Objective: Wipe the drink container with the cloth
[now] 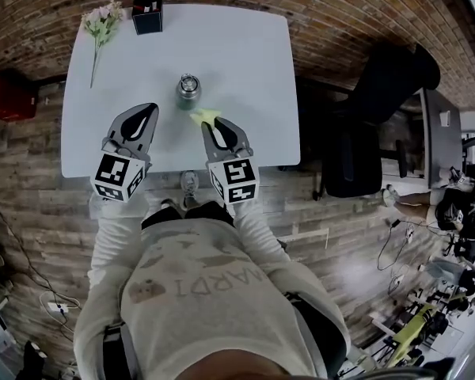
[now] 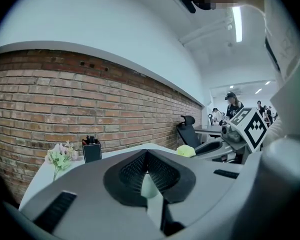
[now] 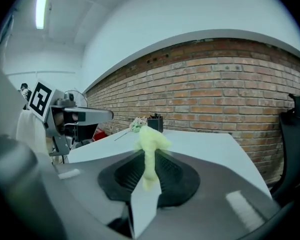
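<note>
The steel drink container [image 1: 188,89] stands upright near the middle of the white table [image 1: 245,70]. My right gripper [image 1: 208,125] is shut on a yellow-green cloth [image 1: 205,116], just in front of the container and a little to its right. In the right gripper view the cloth [image 3: 151,141] sticks up from between the closed jaws of that gripper [image 3: 149,156]. My left gripper [image 1: 149,108] hangs to the container's front left, shut and holding nothing; its jaws meet in its own view [image 2: 147,154]. The container shows in neither gripper view.
A flower stem [image 1: 101,24] and a black pen holder [image 1: 147,13] lie at the table's far left. A black office chair [image 1: 380,117] stands to the right of the table, a red box [image 1: 8,93] on the floor to its left. Brick wall [image 3: 230,89] behind.
</note>
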Demonstrator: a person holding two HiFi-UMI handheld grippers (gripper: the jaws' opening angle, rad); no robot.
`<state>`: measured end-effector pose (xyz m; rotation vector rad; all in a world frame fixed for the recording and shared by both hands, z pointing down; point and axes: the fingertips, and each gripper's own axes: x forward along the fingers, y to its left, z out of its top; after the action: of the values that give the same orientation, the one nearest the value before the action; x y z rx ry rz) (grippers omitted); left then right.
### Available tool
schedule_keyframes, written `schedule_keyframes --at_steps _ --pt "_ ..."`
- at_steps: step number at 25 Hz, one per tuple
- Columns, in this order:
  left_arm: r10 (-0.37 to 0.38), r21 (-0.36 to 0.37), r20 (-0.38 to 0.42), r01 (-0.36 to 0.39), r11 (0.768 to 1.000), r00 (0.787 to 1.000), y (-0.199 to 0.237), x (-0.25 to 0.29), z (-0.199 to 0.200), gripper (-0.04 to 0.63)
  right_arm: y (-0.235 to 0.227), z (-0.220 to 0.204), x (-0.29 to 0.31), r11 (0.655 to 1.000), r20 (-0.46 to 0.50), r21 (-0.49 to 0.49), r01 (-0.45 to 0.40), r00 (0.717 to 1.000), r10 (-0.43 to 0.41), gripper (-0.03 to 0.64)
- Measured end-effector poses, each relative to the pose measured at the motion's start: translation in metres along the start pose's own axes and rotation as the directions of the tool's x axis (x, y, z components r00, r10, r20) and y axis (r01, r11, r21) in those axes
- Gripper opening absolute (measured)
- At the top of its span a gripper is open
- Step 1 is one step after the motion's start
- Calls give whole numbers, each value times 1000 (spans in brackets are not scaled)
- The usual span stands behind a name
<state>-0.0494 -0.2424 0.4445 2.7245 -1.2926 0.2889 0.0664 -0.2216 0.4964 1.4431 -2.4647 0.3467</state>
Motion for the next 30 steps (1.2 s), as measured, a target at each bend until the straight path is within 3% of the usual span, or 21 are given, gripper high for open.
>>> schedule_keyframes --at_steps 13,23,30 --pt "17 7 118 -18 1000 993 -7 -59 35 0 16 49 -57 996 139 16 93 986 -94 72" --pt "36 -21 199 -32 999 979 -7 -98 56 0 31 79 -94 989 241 10 145 960 -143 72" --pt "35 0 225 -36 999 974 -11 -114 66 0 40 95 -114 985 296 19 171 940 -169 72"
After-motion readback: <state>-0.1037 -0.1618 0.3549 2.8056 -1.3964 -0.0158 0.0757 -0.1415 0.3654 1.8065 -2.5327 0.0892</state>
